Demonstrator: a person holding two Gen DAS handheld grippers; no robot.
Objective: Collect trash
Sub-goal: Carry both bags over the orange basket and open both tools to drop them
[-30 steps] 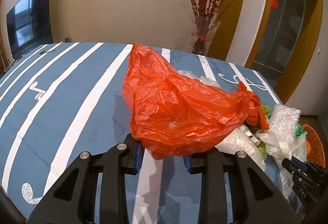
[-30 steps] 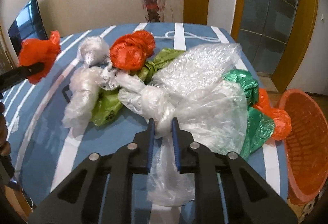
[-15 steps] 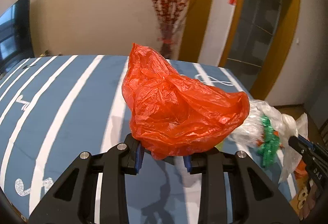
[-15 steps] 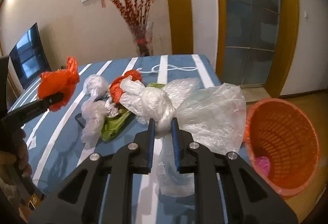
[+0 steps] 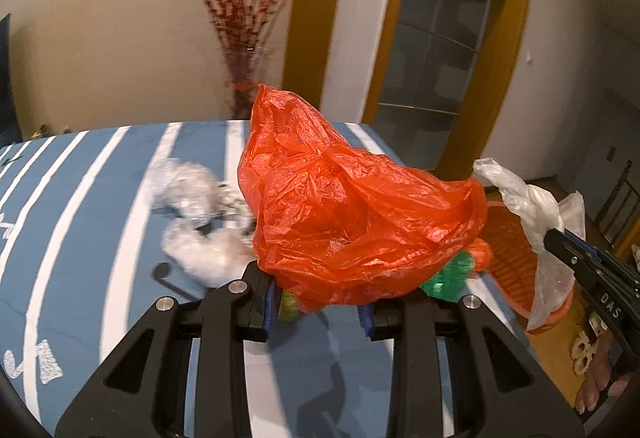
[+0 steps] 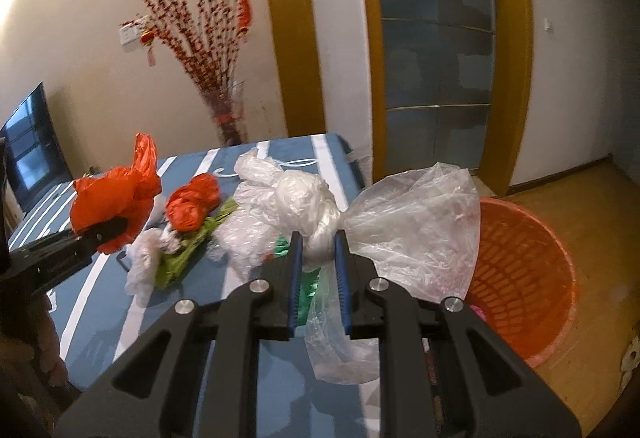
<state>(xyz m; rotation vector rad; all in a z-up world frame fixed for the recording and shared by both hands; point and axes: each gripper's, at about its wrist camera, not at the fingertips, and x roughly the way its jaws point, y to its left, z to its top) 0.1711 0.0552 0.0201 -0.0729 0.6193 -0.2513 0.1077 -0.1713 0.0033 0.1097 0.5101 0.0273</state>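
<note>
Looking forward and downward from each wrist, close over the striped table (image 5: 100,205); sharing bags and orange basket (image 6: 520,278).

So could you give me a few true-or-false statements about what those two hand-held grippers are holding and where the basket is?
1. The left hand-held gripper is shut on an orange plastic bag. True.
2. The right hand-held gripper is empty. False: it is shut on a knotted clear plastic bag.
3. The orange basket sits on the striped cloth. False: it stands on the wooden floor beside it.
4. More bags lie on the striped cloth. True.
</note>
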